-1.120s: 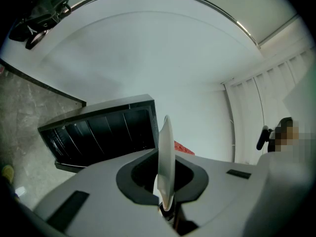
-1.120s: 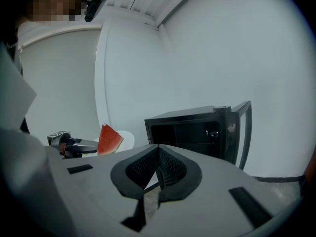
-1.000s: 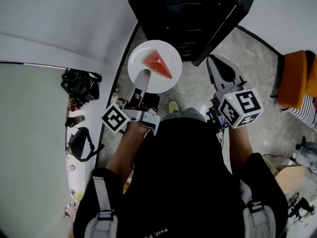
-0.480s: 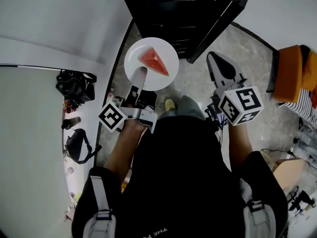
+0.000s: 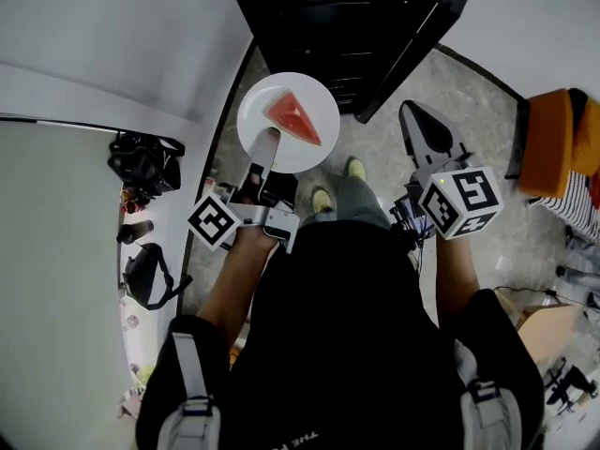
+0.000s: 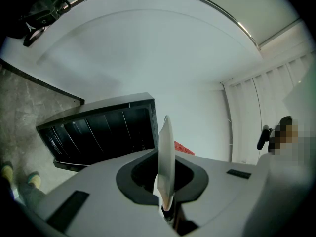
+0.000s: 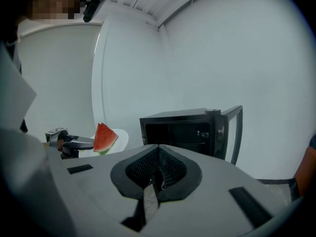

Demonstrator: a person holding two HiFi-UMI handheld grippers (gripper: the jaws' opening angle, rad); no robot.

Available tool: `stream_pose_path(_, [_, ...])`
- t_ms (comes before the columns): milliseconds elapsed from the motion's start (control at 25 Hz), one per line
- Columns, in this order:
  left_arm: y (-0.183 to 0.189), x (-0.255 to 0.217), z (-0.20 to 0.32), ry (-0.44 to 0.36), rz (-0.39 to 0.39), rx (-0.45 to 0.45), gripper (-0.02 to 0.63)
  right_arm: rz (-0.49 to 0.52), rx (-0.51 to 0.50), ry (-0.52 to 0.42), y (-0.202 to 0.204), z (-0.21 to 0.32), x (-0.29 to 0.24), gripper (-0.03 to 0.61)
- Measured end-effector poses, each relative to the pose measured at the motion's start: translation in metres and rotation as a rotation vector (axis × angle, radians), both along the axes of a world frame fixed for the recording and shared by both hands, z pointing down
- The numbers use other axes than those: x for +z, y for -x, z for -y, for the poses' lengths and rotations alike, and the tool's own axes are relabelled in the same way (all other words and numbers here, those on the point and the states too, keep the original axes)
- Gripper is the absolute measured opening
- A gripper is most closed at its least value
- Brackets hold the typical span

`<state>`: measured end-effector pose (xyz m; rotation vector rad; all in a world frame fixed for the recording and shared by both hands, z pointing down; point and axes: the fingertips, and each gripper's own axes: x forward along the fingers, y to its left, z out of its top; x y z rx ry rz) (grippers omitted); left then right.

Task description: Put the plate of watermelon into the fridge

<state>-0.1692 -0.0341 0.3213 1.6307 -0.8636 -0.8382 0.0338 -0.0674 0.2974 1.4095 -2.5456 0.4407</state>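
Left claw [image 5: 269, 139] clamped on the near rim of a white plate [image 5: 295, 157], a person stands before a black fridge [image 5: 347, 26] whose door [image 5: 417, 54] hangs open to the right. A red wedge of watermelon [image 5: 292, 118] lies on the plate, just beyond the claw's tip. The plate is held level in the air in front of the fridge's open, dark interior, above the grey stone floor [image 5: 375, 148] and not yet inside. In the left gripper view the plate's edge stands straight up between the pressed jaws.

Right claw [image 5: 408, 112] hangs to the right of the plate, well apart from it, jaws closed together with nothing between them. Two yellow shoes [image 5: 355, 168] show on the floor below. Black bags [image 5: 145, 162] rest on a white surface [image 5: 56, 251] at the left.
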Motion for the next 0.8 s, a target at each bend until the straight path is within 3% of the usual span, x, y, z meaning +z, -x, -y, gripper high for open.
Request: stream_pose_path(800, [-0.007, -0.013, 0.000, 0.003, 0.002, -0.061, 0.015, 0.000, -0.054, 0.008, -0.005, 0.009, -0.007, 0.009])
